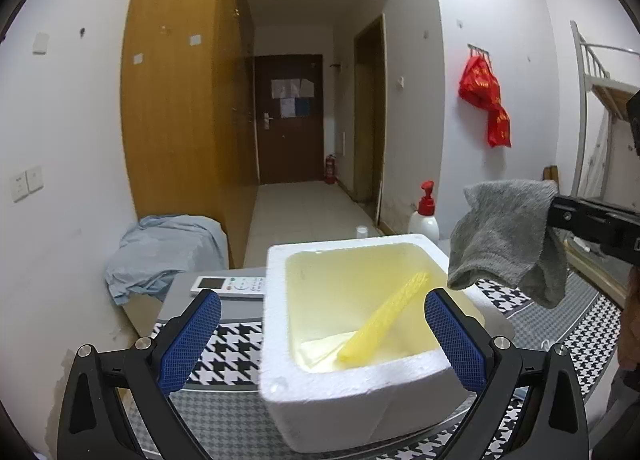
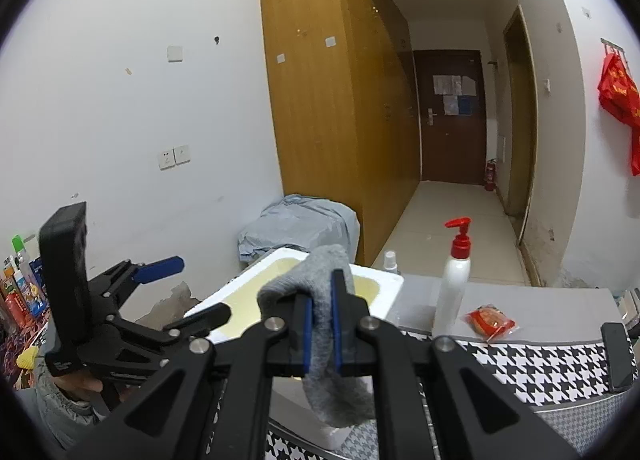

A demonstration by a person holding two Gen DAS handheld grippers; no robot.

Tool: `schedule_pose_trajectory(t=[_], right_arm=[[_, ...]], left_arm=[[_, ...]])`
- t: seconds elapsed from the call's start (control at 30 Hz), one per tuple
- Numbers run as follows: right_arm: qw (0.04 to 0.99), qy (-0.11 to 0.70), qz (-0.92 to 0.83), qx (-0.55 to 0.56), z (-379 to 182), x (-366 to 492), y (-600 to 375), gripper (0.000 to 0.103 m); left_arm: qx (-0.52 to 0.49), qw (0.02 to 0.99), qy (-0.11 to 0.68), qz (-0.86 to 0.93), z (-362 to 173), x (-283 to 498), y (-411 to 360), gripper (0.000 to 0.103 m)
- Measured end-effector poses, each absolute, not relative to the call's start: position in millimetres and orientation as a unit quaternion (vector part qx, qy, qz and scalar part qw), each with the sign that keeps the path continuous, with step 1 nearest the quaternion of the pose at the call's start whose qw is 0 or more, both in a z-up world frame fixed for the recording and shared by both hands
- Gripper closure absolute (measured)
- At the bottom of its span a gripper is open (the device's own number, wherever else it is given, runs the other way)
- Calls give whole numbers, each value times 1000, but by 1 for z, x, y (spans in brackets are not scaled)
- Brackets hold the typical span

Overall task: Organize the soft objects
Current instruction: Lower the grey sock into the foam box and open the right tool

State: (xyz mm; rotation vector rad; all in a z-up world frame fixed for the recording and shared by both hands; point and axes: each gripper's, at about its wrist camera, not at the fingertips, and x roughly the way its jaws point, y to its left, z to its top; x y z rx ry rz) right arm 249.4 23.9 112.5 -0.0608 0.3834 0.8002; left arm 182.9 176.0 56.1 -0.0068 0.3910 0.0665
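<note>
Grey sock (image 1: 506, 238) hangs right of your left gripper (image 1: 322, 334), whose fingers spread wide around the foam box (image 1: 320, 400) holding a yellow net sleeve (image 1: 384, 318). From the right wrist, your right gripper (image 2: 320, 330) pinches that sock between its fingers, above the box.

Both views are evenly lit by soft indoor light; the white walls (image 1: 72, 108) are rendered bright, while the far door (image 1: 289, 116) at the corridor's end is left dim. Strong fisheye distortion is seen: straight edges are bowed and the corners are blacked out. A yellowish glow is cast inside the foam box (image 1: 276, 340). Slight softness is noted throughout; no harsh glare is seen.
</note>
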Motion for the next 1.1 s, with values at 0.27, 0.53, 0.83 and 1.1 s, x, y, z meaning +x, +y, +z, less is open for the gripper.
schedule_pose_trajectory(t=[0.27,0.53,0.83,1.1], right_arm=[[895,189,403,-37,113,250,44,92],[887,196,417,-45,113,256,68,92],[880,217,418,-58,107,268,88,92],[881,238,401,-83,95,276,101,25]], left_arm=[[-11,981,187,57,56,166,189,1],[-16,981,182,71,56,154,200,1],[-23,980,181,76,54,149,207,1],[-23,981,176,75,55,145,207,1]])
